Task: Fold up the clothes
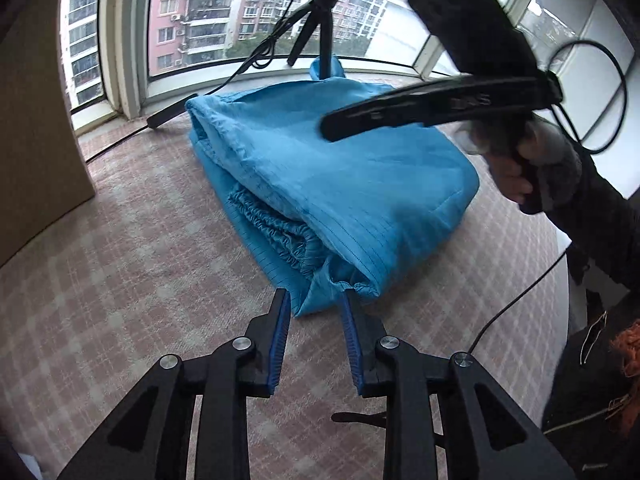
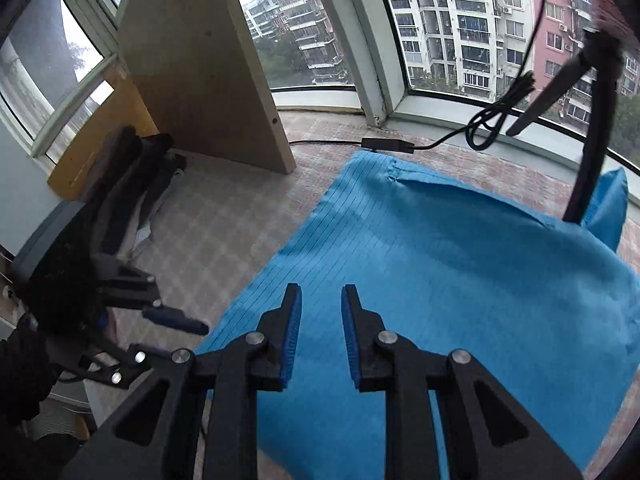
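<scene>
**Already folded, both grippers empty over the blue garment**

Broadly, a checked tablecloth [image 1: 132, 240] covers the surface by the bay window [image 1: 224, 20], and the blue garment [image 1: 320, 168] lies on it as a thick folded bundle, its elastic waistband [image 1: 276, 232] showing between the layers at the near end. A tripod leg [image 2: 588, 152] stands on the cloth's far edge.

Neither tool has hold of anything. The left gripper [image 1: 316, 300] hangs just off the bundle's near corner, jaws parted a little, cloth near the tips but not pinched. The right gripper [image 2: 320, 296] hovers above the flat top layer, jaws likewise slightly apart and empty.

As a judgement: the loose near corner could spring open if a finger snags it. Dragging the bundle risks catching the tripod leg, or the cable [image 2: 492, 120] beyond it.
</scene>
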`<state>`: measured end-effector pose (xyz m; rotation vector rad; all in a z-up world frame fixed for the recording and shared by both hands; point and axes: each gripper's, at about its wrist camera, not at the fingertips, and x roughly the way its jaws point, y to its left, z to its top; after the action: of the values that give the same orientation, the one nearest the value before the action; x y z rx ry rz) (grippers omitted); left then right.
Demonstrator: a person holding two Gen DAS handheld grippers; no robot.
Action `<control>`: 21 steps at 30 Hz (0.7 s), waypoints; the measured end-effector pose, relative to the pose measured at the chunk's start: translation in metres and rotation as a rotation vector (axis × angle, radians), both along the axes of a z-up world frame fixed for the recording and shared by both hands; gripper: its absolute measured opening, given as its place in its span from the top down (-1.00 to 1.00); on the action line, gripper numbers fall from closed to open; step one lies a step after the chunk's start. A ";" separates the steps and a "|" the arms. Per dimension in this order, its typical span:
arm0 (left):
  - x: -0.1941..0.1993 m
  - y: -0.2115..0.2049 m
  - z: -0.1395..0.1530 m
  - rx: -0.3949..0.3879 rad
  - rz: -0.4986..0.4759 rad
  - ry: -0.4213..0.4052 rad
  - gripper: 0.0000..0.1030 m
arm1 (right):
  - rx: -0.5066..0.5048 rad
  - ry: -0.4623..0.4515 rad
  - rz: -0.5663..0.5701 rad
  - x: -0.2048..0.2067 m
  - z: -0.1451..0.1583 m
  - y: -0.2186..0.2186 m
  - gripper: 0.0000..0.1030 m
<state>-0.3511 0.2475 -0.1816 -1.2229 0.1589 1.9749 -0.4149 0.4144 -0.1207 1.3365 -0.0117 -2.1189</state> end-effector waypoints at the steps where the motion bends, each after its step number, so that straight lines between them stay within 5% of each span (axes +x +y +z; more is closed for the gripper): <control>1: -0.001 0.002 0.000 0.006 -0.027 0.009 0.50 | 0.022 -0.023 -0.006 -0.010 -0.008 -0.003 0.60; 11: -0.010 -0.009 -0.005 0.105 -0.150 -0.027 0.31 | 0.140 -0.130 -0.118 -0.056 -0.057 0.002 0.83; 15: -0.007 -0.006 0.000 0.146 -0.196 -0.002 0.00 | 0.138 -0.126 -0.137 -0.057 -0.057 0.000 0.83; 21: -0.012 0.033 -0.018 0.138 -0.275 -0.028 0.09 | 0.125 -0.136 -0.158 -0.059 -0.058 0.000 0.83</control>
<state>-0.3627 0.2809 -0.1996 -1.0783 0.1645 1.7016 -0.4741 0.4145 -0.1789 1.5988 -0.0434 -2.1850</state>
